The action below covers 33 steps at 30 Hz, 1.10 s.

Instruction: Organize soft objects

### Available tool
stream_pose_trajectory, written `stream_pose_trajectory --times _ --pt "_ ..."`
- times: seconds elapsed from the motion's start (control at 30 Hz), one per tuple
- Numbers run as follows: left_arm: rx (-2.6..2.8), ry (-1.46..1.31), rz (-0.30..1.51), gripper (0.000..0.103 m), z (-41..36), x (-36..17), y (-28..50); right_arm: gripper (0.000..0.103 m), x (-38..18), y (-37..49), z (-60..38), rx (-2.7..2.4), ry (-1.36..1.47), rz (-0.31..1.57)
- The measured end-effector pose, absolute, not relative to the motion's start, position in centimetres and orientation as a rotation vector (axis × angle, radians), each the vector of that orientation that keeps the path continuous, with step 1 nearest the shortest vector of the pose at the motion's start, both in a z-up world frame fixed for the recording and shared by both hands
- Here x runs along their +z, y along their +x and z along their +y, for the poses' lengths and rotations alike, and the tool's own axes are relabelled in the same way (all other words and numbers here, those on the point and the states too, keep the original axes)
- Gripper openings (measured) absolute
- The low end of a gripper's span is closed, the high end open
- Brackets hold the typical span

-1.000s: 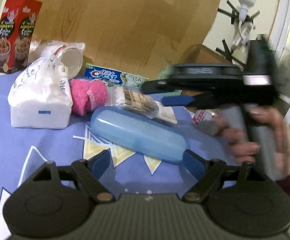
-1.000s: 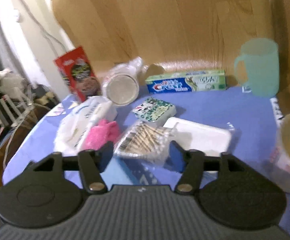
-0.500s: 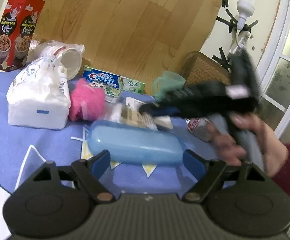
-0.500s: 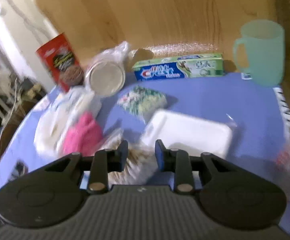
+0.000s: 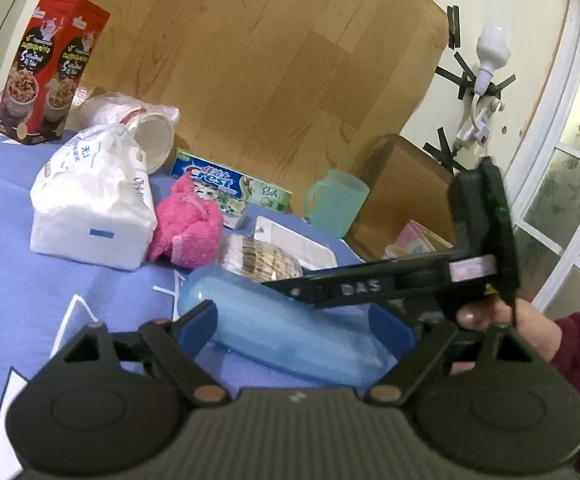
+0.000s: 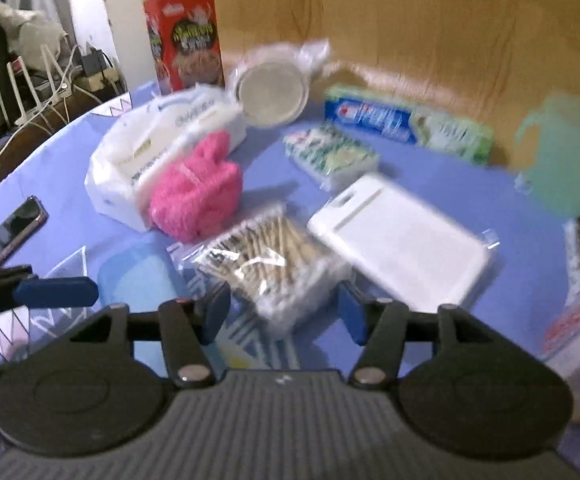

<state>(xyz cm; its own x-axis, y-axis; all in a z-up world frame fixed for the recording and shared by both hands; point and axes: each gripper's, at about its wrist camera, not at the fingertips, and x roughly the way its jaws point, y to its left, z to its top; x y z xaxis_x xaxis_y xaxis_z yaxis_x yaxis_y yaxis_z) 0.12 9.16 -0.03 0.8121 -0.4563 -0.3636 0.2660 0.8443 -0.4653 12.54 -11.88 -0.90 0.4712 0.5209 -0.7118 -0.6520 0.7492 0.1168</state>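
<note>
several things crowd my blue tablecloth (image 6: 429, 160), so i go from big to small. far left lies the white tissue pack (image 5: 94, 212), a plump plastic-wrapped block, light and squashy; i would take it across its narrow middle. a hard white board (image 6: 399, 236) sits right of centre and is not my concern, nor is the blue case (image 5: 274, 332) lying near my left gripper (image 5: 295, 326). that gripper's fingers stand wide and are opening; the case lies between them, but the pads do not press on it. touching the tissue pack's right side is the pink fluffy cloth (image 6: 198, 196), soft and grippy, easy to pinch anywhere on its bulge. smallest is the bag of cotton swabs (image 6: 266, 256), just beyond my right gripper (image 6: 284, 314). its fingers are opening at a middling width, and the bag's near end sits between the tips with no pad pressing on it. i judge that bag light, crinkly and slippery, with stiff sticks inside, so i would close across its short width, low and near the middle, gently.
</note>
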Motion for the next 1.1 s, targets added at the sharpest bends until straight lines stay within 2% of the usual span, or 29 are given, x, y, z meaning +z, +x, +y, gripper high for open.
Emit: stream_pose_trajectory --times 0.1,0.13,0.17,0.2,0.3,0.57,0.67,0.7,0.77,0.8,0.83,0.93,1.1 --pt "-0.405 -0.413 0.489 0.086 9.1 0.0 0.2 0.062 -1.1 12.0 -10.6 0.705 -0.249 0.761" --pt "-0.409 -0.415 0.49 0.086 9.1 -0.1 0.2 0.045 -1.1 11.5 -10.6 0.699 -0.266 0.737" --pt "-0.412 -0.418 0.49 0.086 9.2 -0.1 0.3 0.033 -1.1 11.3 -10.8 0.694 -0.259 0.718" --pt "-0.413 -0.421 0.489 0.086 9.3 -0.1 0.3 0.027 -1.1 11.1 -11.0 0.682 -0.258 0.711" --pt "-0.418 -0.426 0.487 0.086 9.3 -0.1 0.3 0.016 -0.5 10.1 -12.2 0.654 -0.243 0.664" --pt "-0.46 -0.411 0.498 0.086 8.7 0.5 -0.3 0.015 0.2 3.1 -20.9 0.517 -0.194 0.595" --pt "-0.597 -0.422 0.494 0.086 6.6 2.2 -1.0 0.016 -0.3 -1.3 -25.3 0.435 -0.223 0.563" --pt "-0.649 -0.396 0.5 0.086 5.0 2.9 -1.1 0.02 -0.6 -2.2 -26.5 0.42 -0.211 0.574" --pt "-0.721 -0.329 0.543 0.086 1.6 3.7 -0.7 0.036 -1.1 -3.8 -29.0 0.404 -0.153 0.625" --pt "-0.746 -0.299 0.582 0.086 -0.2 3.6 -0.3 0.051 -1.3 -4.7 -30.2 0.401 -0.123 0.63" --pt "-0.759 -0.271 0.635 0.085 -2.0 3.4 0.3 0.057 -1.4 -5.4 -30.9 0.394 -0.11 0.616" --pt "-0.734 -0.224 0.791 0.078 -6.4 2.0 2.7 0.058 -1.5 -6.3 -31.4 0.404 -0.122 0.585" --pt "-0.647 -0.295 0.91 0.076 -7.5 0.5 4.4 0.067 -1.6 -5.1 -30.5 0.478 -0.124 0.522"
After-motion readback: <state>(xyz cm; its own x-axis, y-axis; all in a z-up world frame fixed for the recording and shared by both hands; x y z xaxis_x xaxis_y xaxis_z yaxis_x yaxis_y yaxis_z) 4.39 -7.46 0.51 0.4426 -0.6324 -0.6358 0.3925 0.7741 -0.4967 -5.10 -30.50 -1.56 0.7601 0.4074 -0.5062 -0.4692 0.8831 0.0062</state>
